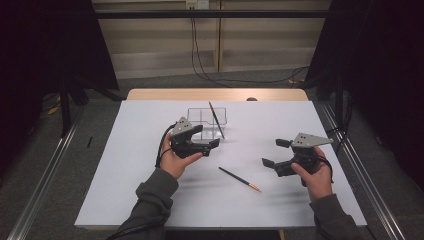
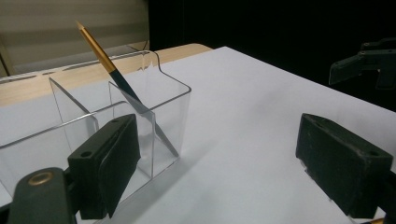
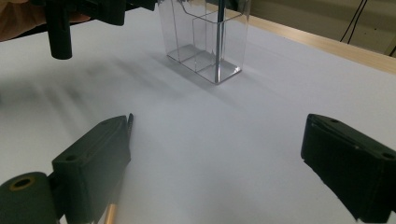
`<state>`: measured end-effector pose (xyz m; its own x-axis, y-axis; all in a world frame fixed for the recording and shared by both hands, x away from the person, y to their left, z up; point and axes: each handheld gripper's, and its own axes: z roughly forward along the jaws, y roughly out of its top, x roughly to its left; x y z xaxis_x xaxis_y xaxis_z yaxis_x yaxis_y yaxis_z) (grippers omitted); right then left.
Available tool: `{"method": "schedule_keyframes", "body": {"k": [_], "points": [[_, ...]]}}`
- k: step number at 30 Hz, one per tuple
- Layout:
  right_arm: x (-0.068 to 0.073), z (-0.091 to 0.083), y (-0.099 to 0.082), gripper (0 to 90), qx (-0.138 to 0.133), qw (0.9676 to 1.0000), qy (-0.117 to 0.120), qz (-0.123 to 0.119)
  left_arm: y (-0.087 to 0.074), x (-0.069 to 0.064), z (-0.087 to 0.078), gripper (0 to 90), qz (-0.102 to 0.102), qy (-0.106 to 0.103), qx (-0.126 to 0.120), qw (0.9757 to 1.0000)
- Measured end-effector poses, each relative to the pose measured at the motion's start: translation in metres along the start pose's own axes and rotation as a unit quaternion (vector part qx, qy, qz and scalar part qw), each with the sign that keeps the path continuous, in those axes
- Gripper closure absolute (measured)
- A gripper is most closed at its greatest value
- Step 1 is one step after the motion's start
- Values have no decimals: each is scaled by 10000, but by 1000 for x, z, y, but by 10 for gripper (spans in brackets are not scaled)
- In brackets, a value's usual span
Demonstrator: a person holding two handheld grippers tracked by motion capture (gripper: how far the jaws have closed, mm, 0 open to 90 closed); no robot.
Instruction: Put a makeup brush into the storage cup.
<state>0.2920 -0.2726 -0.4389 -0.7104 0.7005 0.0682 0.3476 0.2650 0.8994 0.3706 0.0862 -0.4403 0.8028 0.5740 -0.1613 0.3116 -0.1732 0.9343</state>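
Loose paintbrush (image 1: 239,179): lay flat on the white table (image 1: 125,190), near centre, long axis running far-left to near-right. Your right gripper (image 1: 274,153), jaws wide and empty, sat just right of it, the nearer one. Your left gripper (image 1: 212,143), also wide, hovered beside the clear organizer (image 1: 200,116) holding another brush (image 1: 216,119).

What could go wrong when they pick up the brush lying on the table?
1. The thin brush lies flat on the table, so the open right gripper might slip off it.
2. The clear holder looks light; the left gripper close beside it could knock it and spill the leaning brush.
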Motion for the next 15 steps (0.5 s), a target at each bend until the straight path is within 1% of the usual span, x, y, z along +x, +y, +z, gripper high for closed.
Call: {"method": "schedule_keyframes", "body": {"k": [1,5,8,10,11,13,14,15], "points": [[0,0,0,78,7,10000,-18,-3,0,0,0,135,-20,-17,-8,10000],[0,-1,0,77,13,10000,-27,21,0,-2,0,135,19,-51,23,10000],[0,-1,-1,77,22,10000,-28,14,-1,-4,0,134,13,-55,-24,10000],[0,-1,-1,77,18,10000,-25,8,-1,-4,-1,133,80,-83,22,9999],[0,-1,-1,78,23,10000,-29,13,-2,-5,-1,133,54,-79,26,10000],[0,-1,-1,78,22,10000,-32,11,-3,-5,-1,132,103,-61,15,9999],[0,0,-1,77,23,10000,-32,14,-4,-4,-1,132,119,-118,5,9999],[0,0,-1,77,21,10000,-19,19,-4,-5,-2,132,107,-36,24,9999]]}}
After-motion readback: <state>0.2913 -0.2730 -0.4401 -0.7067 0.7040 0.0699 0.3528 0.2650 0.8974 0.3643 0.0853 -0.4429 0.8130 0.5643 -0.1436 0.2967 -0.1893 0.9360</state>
